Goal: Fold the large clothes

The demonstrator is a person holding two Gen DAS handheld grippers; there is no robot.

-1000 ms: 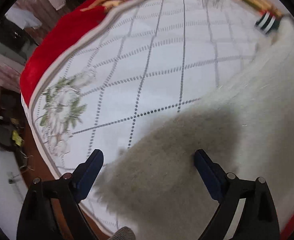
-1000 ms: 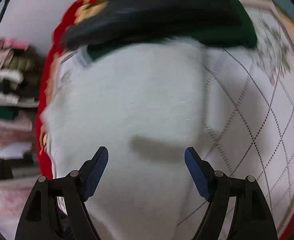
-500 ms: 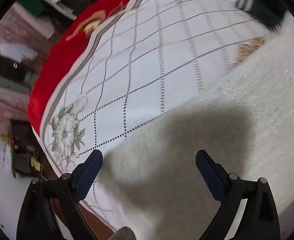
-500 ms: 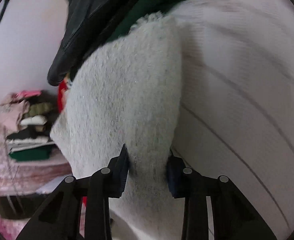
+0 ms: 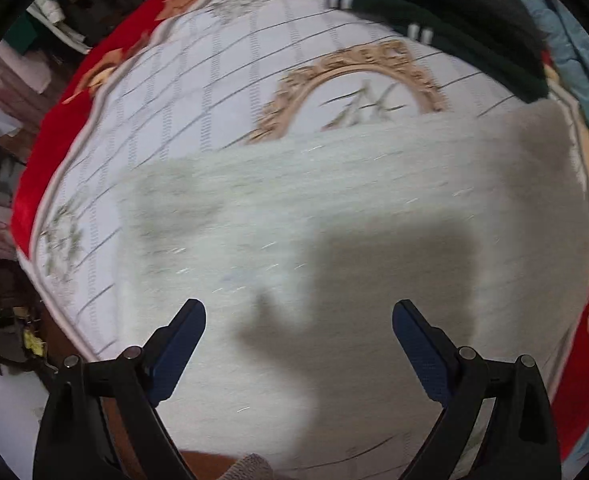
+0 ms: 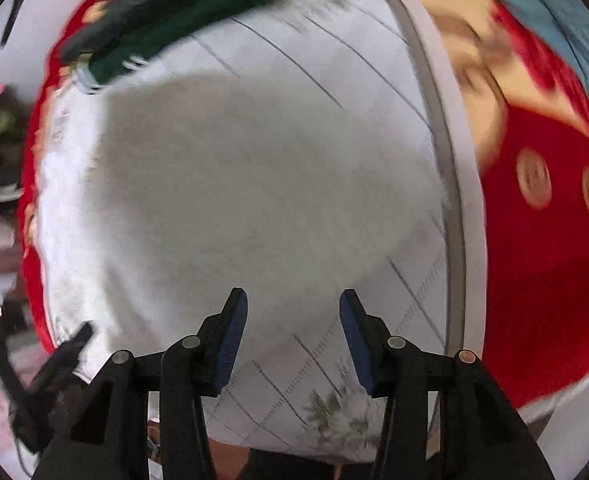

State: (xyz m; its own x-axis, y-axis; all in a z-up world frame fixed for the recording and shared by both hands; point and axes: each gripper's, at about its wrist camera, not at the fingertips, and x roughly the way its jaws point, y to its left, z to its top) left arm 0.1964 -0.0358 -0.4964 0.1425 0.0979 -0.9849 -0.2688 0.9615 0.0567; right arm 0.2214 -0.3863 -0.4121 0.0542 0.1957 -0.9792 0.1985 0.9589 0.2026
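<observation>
Your right gripper [image 6: 293,334] just let go of white sweater [image 5: 334,208]; fingers apart, empty. Left gripper [image 5: 298,346] wide apart, empty. Sweater lies flat on bed [image 5: 166,92]. Fold looks placed.

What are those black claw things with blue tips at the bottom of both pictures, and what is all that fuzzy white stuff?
Those claws are grabbers that a person holds, one in each hand. Each has a small camera looking out along its two fingers, so one picture comes from the left gripper and the other from the right gripper. Both are open and hold nothing. The fuzzy white stuff is a big white sweater lying spread on a white checked cloth with a red blanket under it. The person wants to fold the sweater. At the far edge lies a dark green garment with white stripes.
</observation>
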